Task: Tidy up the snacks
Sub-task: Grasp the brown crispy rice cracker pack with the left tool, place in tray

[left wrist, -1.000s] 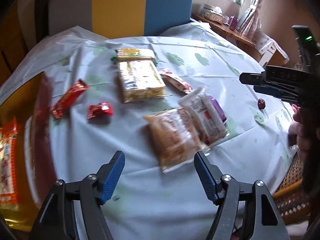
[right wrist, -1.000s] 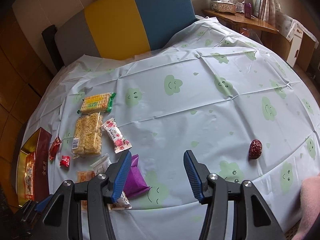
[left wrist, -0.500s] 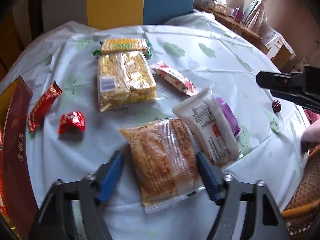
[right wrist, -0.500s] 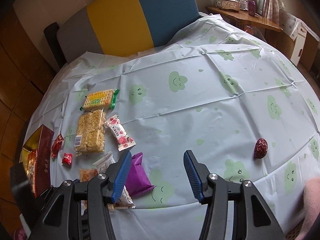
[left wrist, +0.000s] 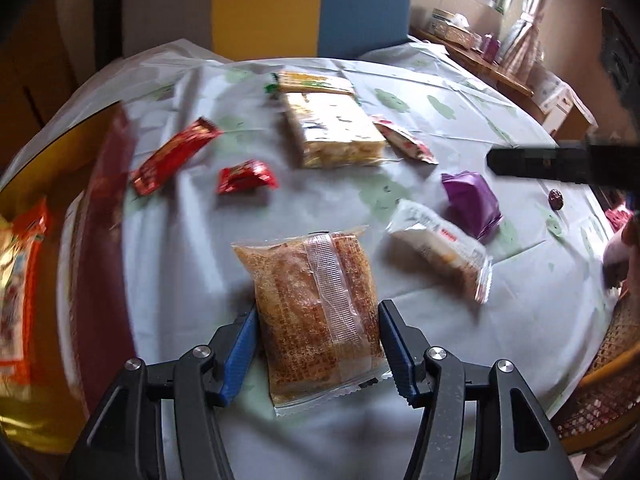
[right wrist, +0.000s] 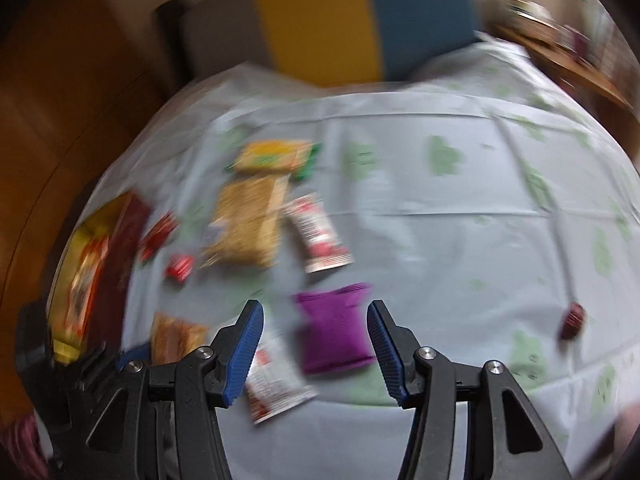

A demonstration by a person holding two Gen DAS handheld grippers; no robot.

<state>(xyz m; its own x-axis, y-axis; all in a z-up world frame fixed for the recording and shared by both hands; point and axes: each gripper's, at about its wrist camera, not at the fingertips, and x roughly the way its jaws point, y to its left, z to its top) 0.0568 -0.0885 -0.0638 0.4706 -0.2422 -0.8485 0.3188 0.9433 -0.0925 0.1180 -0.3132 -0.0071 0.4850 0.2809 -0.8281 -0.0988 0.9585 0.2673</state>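
My left gripper (left wrist: 314, 354) is open, its blue fingers on either side of a clear-wrapped brown pastry packet (left wrist: 316, 312) lying on the tablecloth; I cannot tell if they touch it. A white snack packet (left wrist: 440, 248) and a purple packet (left wrist: 472, 200) lie to its right. My right gripper (right wrist: 316, 350) is open, with the purple packet (right wrist: 334, 328) between its fingers, slightly ahead. The right wrist view is blurred. Two red candies (left wrist: 246, 176) (left wrist: 176, 156), a yellow rice-cracker pack (left wrist: 336, 128), a green-yellow biscuit pack (left wrist: 316, 82) and a pink-white packet (left wrist: 404, 144) lie farther back.
A dark red and gold box (left wrist: 60, 240) holding an orange packet stands at the table's left edge. A red date (right wrist: 572, 320) lies alone at the right. A grey, yellow and blue sofa back (left wrist: 280, 4) stands behind the table. A wicker chair (left wrist: 600, 392) is at the right.
My left gripper has moved forward until the pastry packet sits between its fingers. My right gripper has swung left and closer, from bare cloth to the purple packet.
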